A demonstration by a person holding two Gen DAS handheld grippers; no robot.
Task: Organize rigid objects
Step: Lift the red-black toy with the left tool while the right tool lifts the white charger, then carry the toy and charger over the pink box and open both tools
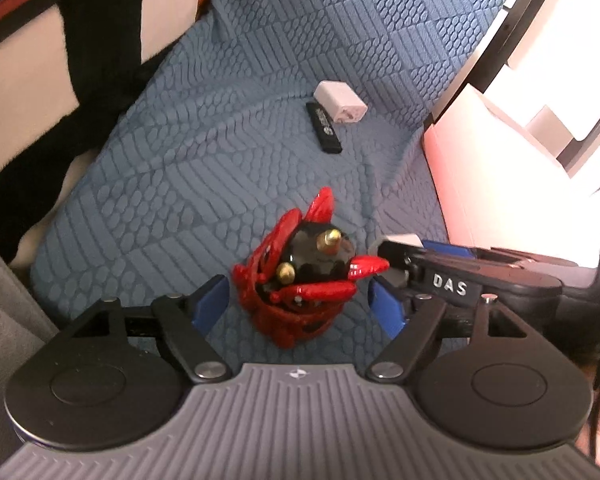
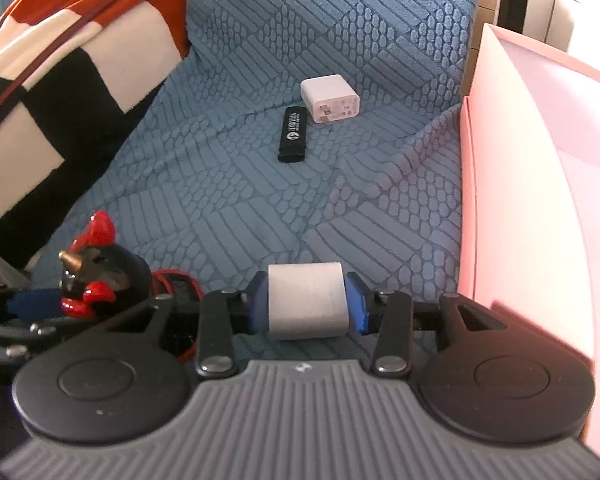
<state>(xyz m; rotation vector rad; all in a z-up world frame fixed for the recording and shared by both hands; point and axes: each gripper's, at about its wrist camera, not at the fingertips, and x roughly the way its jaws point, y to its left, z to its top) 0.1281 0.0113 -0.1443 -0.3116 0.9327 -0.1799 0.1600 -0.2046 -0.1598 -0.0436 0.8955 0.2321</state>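
Note:
A red and black figurine (image 1: 296, 272) with small gold horns stands on the blue quilted cover (image 1: 220, 120). My left gripper (image 1: 300, 306) is open around it, the blue pads clear of it on both sides. The same figurine (image 2: 100, 276) appears at the lower left of the right wrist view. My right gripper (image 2: 308, 304) is shut on a small white block (image 2: 308, 304), a blue pad pressing each side. That gripper sits just right of the figurine. A white charger (image 2: 330, 98) and a black USB stick (image 2: 292, 134) lie together farther back.
A pink box (image 2: 520, 200) stands along the right edge of the cover. A red, black and cream checked blanket (image 2: 40, 100) is heaped on the left. Open cover lies between the figurine and the charger (image 1: 340, 106).

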